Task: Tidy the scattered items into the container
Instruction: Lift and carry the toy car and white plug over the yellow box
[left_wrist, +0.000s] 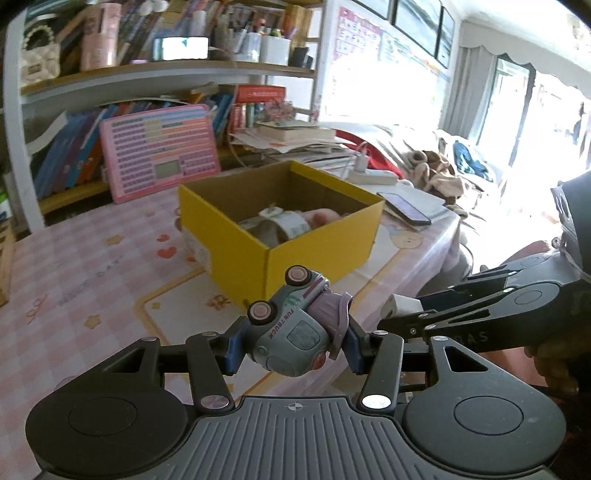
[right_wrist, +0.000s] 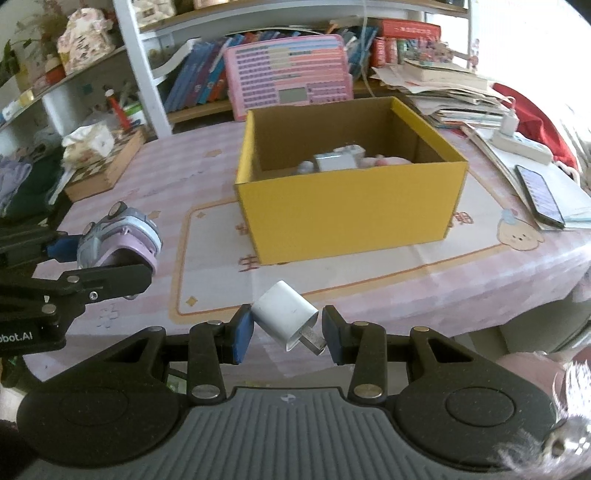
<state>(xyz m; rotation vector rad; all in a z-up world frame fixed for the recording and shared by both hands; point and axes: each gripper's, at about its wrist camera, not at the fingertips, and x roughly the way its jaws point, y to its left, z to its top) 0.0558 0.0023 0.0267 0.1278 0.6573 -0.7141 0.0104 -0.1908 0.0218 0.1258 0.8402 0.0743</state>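
The table was covered with a pink checked cloth printed with small hearts and stars, and a pale mat with an orange border and a cartoon face lay under the yellow box. The box stood open near the middle, a few things already in it, among them a white block and something pink.

The left gripper pinched a toy truck, grey-blue with pink wheels and a lilac part, tipped on its side in the air short of the box. The right gripper pinched a white charger, plug prongs toward the right finger, held above the mat's near edge, in front of the box.

Behind the box a pink toy keyboard leaned against white shelves crowded with books and jars. To the right lay a stack of papers, a power strip with a plug in it, and a phone on a notebook. At the left a wooden tray held crumpled tissue. Bright windows and a sofa with clothes showed beyond the table in the left view.
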